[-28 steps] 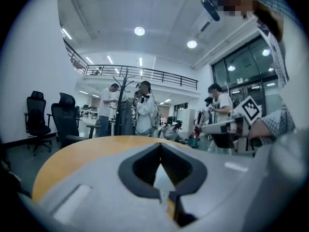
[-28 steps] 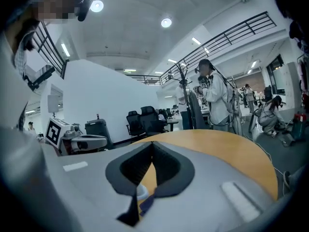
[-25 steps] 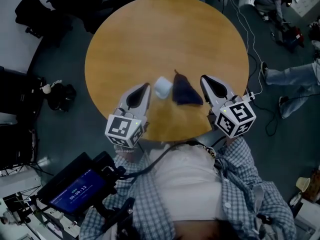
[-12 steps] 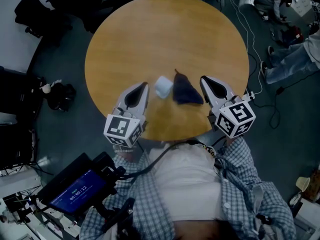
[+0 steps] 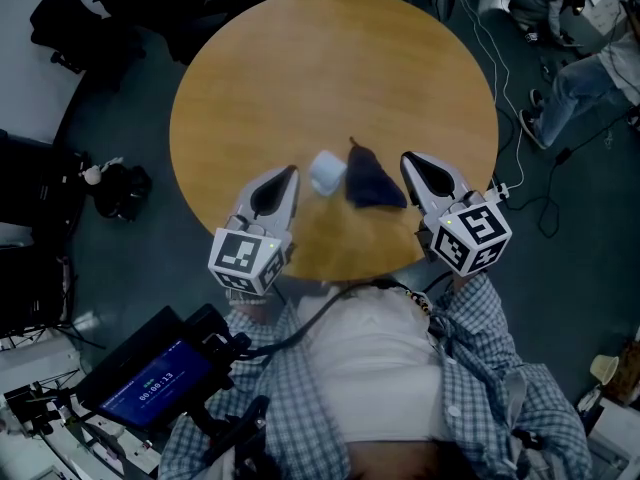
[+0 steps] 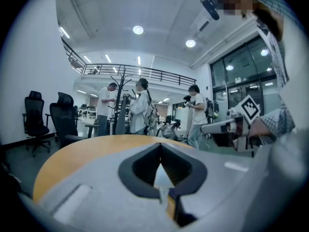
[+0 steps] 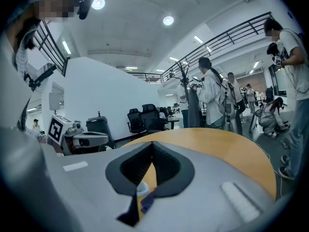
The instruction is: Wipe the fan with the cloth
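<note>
A small white fan (image 5: 326, 174) sits on the round wooden table (image 5: 330, 78) near its front edge. A dark blue cloth (image 5: 371, 182) lies crumpled just to the fan's right, touching or nearly touching it. My left gripper (image 5: 291, 171) hovers left of the fan, shut and empty. My right gripper (image 5: 407, 158) hovers right of the cloth, also shut with nothing in it. In the right gripper view a sliver of the white fan (image 7: 142, 189) and the cloth (image 7: 146, 201) shows through the closed jaws. In the left gripper view the right gripper (image 6: 227, 125) appears at the right.
Several people (image 6: 140, 108) stand beyond the table, and someone's legs (image 5: 570, 93) are at the upper right. Cables (image 5: 510, 98) trail on the floor to the right. Black office chairs (image 6: 58, 117) and dark bags (image 5: 75, 28) stand to the left. A screen (image 5: 155, 383) sits at the lower left.
Both grippers have stayed still. The legs of the person at the right edge have moved up and away.
</note>
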Tool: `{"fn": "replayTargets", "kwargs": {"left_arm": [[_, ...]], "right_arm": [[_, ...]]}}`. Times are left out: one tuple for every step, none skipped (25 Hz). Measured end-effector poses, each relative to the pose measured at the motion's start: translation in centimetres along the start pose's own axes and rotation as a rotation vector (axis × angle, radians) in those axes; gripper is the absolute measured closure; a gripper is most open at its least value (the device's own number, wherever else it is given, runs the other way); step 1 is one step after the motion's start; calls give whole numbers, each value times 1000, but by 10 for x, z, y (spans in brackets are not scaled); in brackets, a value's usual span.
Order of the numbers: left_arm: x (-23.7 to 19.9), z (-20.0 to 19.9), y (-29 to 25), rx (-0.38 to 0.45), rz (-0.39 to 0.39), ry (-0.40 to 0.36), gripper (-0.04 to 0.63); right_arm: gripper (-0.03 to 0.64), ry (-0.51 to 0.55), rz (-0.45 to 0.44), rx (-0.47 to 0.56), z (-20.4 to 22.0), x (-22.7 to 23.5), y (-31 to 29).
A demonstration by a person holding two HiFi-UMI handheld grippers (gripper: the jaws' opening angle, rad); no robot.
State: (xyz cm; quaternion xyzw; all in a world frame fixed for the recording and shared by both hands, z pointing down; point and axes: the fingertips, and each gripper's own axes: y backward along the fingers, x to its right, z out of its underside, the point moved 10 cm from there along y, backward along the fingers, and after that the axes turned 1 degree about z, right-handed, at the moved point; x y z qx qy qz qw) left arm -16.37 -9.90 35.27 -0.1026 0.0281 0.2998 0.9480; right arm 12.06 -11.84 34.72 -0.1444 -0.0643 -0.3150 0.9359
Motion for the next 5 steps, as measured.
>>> {"fn": "replayTargets", "kwargs": {"left_arm": [[0, 0, 0, 0, 1, 1, 594], [0, 0, 0, 0, 1, 3, 594], [0, 0, 0, 0, 1, 5, 594], [0, 1, 0, -1, 2, 6, 594], [0, 1, 0, -1, 2, 8, 594]], "right_arm": [[612, 0, -1, -1, 0, 0, 0], [612, -1, -1, -3, 0, 0, 0], [612, -1, -2, -4, 0, 0, 0], [612, -1, -3, -6, 0, 0, 0], [612, -1, -3, -7, 0, 0, 0]]}}
